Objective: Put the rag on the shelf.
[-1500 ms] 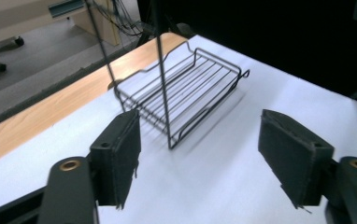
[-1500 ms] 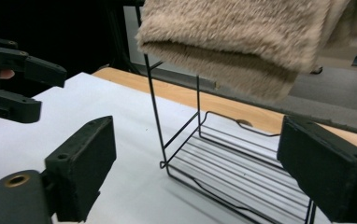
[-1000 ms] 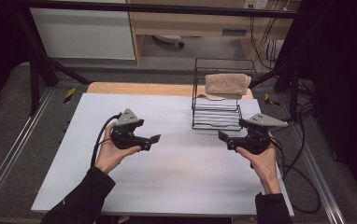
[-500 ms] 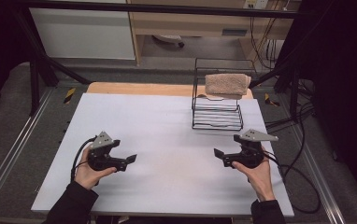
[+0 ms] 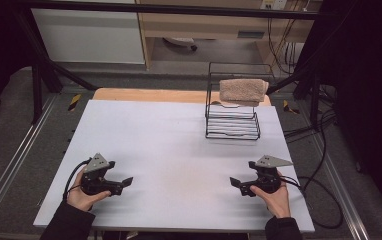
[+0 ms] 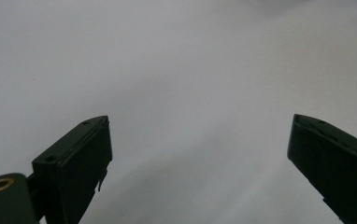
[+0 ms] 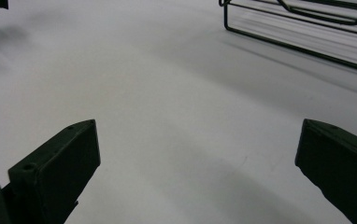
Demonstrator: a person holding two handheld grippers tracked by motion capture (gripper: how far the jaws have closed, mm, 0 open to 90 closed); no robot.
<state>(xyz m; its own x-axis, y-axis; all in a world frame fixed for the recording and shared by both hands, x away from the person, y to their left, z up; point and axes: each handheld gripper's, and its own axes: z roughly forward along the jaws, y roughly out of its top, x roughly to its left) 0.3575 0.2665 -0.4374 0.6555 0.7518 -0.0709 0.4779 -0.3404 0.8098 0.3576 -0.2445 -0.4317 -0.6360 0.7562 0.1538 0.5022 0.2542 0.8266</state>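
While both grippers sit low over the near part of the white table (image 5: pixel 179 135), the folded towel (image 5: pixel 243 90) lies on the top tier of the black wire rack (image 5: pixel 231 122), well beyond them at the table's far right. The left gripper (image 5: pixel 124 181), far to the rack's near left, has its jaws spread wide with nothing between them; they have just been opening. The right gripper (image 5: pixel 235 183), nearer the rack and on its near side, is likewise wide and empty.

The towel looks soft, light and limp, likely to sag and unfold if lifted by one corner. A pinch across its folded edge overhanging the rack's front seems the best hold, though the fold lines are hard to make out from here.
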